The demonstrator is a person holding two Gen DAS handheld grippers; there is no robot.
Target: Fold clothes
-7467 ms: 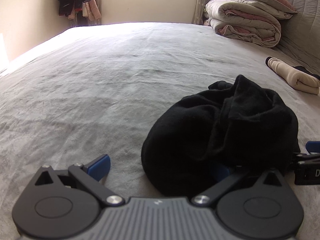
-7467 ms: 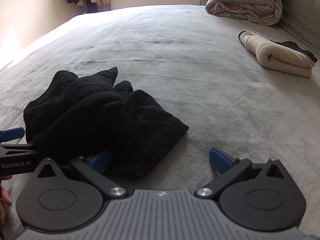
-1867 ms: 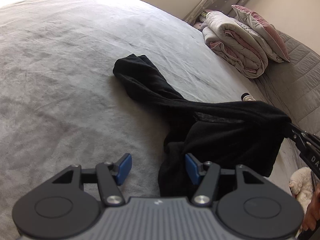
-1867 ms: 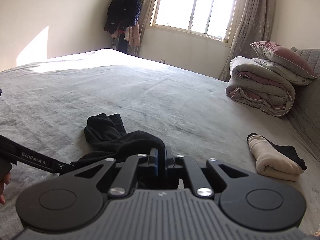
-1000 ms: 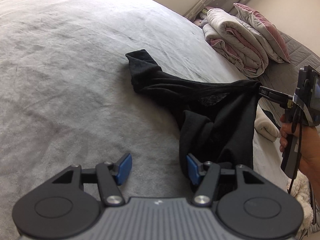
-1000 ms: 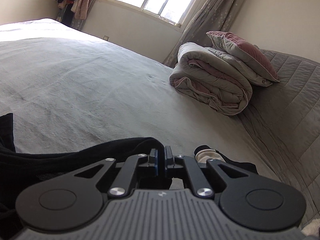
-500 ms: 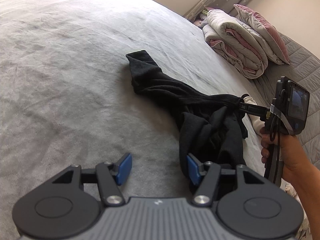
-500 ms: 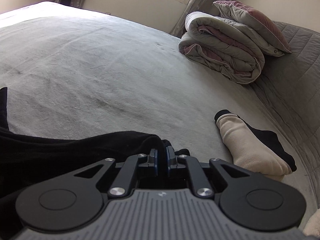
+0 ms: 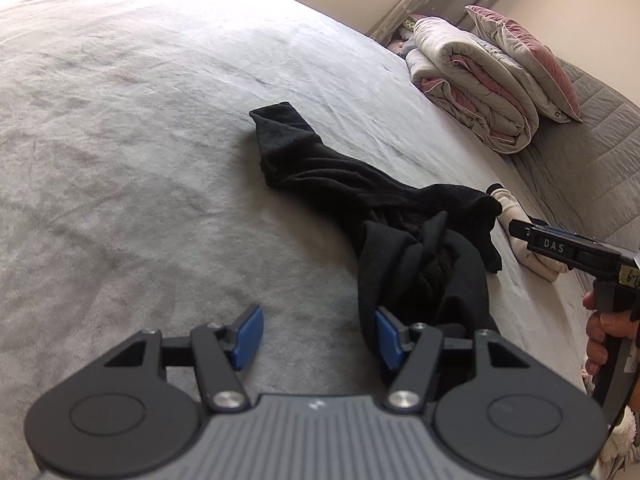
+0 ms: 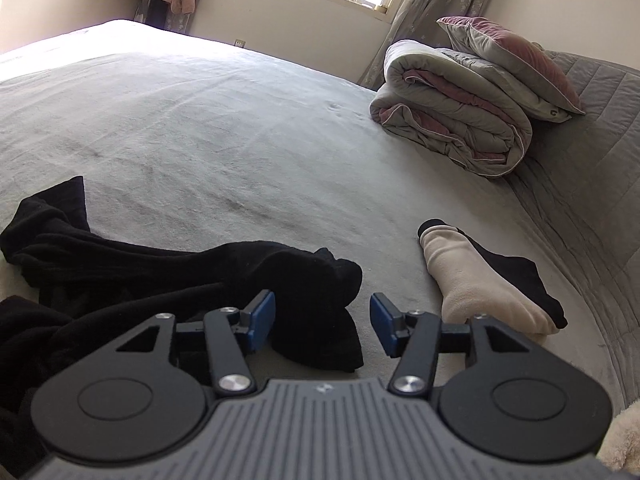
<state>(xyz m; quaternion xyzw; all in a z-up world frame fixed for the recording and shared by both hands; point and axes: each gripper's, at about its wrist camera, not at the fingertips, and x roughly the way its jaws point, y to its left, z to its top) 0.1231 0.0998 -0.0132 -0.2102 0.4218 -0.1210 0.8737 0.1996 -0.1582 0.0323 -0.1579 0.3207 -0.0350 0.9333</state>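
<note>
Left wrist view
- Left tongs [image 9: 318, 338]: jaws stand wide, blue pads apart; bare bed between them, nothing gripped. The black cloth lies against the outer side of the pad at 3 o'clock.
- Black garment [image 9: 384, 216]: lies crumpled on the bed [image 9: 120, 160], a long strip running from the frame's centre toward 11 o'clock, a bunched heap toward 4 o'clock.
- Right tongs [image 9: 516, 232]: seen side-on at 3 o'clock, tips just beside the garment's heap, not touching it; held by a hand [image 9: 604, 332] at 4 o'clock.
- Rolled cream garment [image 9: 528, 248]: behind the right tongs, partly hidden.
- Folded quilt [image 9: 472, 84] with a pillow [image 9: 524, 56] on top: 1 o'clock, well apart from the garment.

Right wrist view
- Right tongs [image 10: 322, 322]: jaws opening, pads apart; a black corner of the garment lies on the bed between them, pressed by neither pad.
- Black garment [image 10: 120, 264]: spread from 9 o'clock to centre, flat on the bed [image 10: 240, 120].
- Rolled cream garment [image 10: 476, 280]: 3 o'clock, a dark piece tucked along its far side.
- Folded quilt [image 10: 452, 120], pillow [image 10: 512, 60] on top: 1 o'clock.
- Containers: none shown.
</note>
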